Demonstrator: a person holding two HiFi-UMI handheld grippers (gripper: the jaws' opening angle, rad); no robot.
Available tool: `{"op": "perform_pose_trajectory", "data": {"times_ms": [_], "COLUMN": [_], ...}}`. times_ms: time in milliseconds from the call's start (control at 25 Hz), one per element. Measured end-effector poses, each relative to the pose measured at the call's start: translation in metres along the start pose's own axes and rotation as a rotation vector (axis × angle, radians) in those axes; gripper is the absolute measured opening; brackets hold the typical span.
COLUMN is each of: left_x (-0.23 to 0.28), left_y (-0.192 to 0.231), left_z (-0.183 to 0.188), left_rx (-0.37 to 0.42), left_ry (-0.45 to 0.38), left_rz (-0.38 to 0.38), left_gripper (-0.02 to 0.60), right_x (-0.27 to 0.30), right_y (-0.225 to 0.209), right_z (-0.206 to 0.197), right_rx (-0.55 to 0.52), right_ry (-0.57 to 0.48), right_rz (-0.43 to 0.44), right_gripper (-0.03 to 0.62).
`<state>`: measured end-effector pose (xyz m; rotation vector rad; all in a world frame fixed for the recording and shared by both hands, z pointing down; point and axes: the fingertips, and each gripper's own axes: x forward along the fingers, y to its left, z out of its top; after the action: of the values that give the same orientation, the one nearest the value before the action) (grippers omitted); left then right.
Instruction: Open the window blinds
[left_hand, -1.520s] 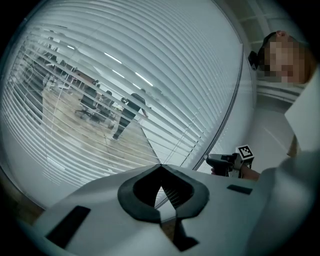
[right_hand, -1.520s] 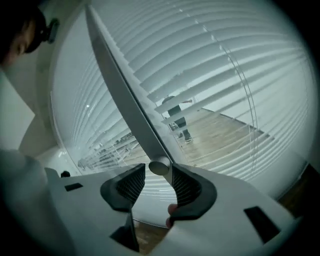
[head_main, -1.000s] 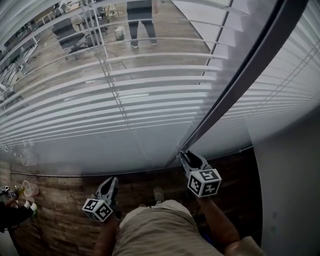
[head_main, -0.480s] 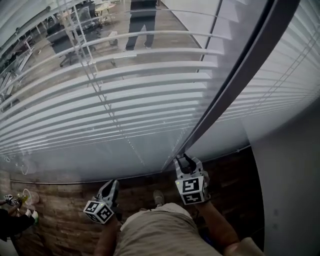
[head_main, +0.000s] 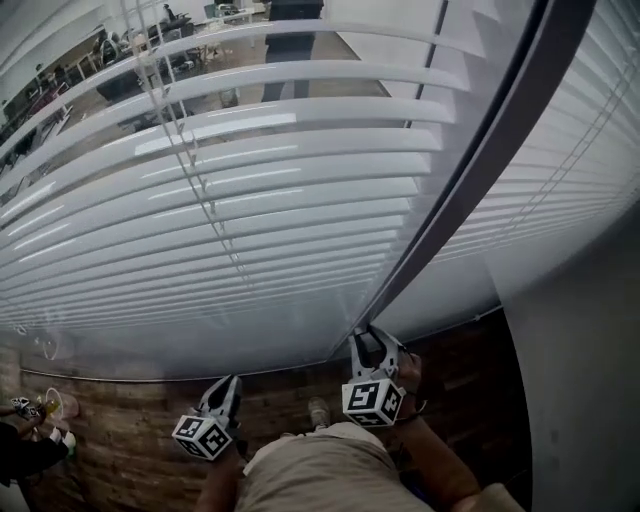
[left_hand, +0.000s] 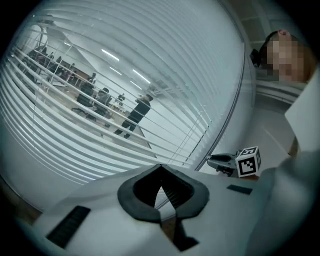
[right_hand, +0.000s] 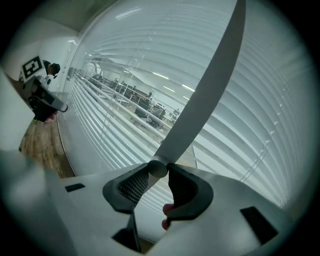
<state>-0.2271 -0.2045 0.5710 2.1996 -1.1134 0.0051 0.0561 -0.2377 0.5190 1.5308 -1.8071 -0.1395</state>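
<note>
right gripper (right_hand: 159, 171): clenched on the lower end of the tilt wand (right_hand: 200, 95). its pads (right_hand: 131, 186) bear on the rounded tip of the rod from either side. in the head view the wand runs as a grey bar from this gripper up and to the right, across the front of the blinds (head_main: 250, 200), to the top edge of the picture.

left gripper (left_hand: 159, 167): jaw tips together, nothing between them. it is held low, beside the person's body, apart from the blinds and well to the left of the wand.

step in hand (judgement): rotating the wand about its own axis to tilt the slats. the grip is made, and the slats appear partly turned.

next move (judgement):
- roll the right wrist further in the opening direction while holding the clamp on the wand tip.
- hold the wand near its hanging line, since a side pull would swing it instead of turning it.
- if the wrist runs out of travel, release, roll back and re-clamp.

condition of the blinds: white horizontal slats, evenly spaced, with thin ladder cords (head_main: 200, 180) running down them. an office interior shows in the gaps between the upper slats. the lower slats look overlapped from this steep angle. a second blind (head_main: 560, 180) hangs to the right of the wand and looks closer to shut.
</note>
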Motion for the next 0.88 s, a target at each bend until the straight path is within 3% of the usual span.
{"op": "perform_pose_trajectory", "data": {"times_ms": [360, 480, 720, 880], "left_x": [0.004, 0.000, -0.006, 0.020], "left_y": [0.002, 0.000, -0.020, 0.002], "left_z": [-0.005, 0.000, 0.014, -0.010], "left_rx": [-0.002, -0.002, 0.008, 0.010], "left_ry": [-0.017, -0.014, -0.009, -0.013], "left_rz": [-0.003, 0.000, 0.012, 0.033], "left_gripper": [0.014, 0.014, 0.014, 0.014], "right_x": [0.004, 0.000, -0.023, 0.004], "right_y": [0.000, 0.000, -0.018, -0.008], "right_z": [-0.005, 0.000, 0.013, -0.014], "right_rx": [0.014, 0.036, 0.286, 0.338], "right_ry": [-0.024, -0.032, -0.104, -0.129], "right_rz": [0.006, 0.057, 0.195, 0.216], "right_gripper": [0.132, 0.134, 0.138, 0.138]}}
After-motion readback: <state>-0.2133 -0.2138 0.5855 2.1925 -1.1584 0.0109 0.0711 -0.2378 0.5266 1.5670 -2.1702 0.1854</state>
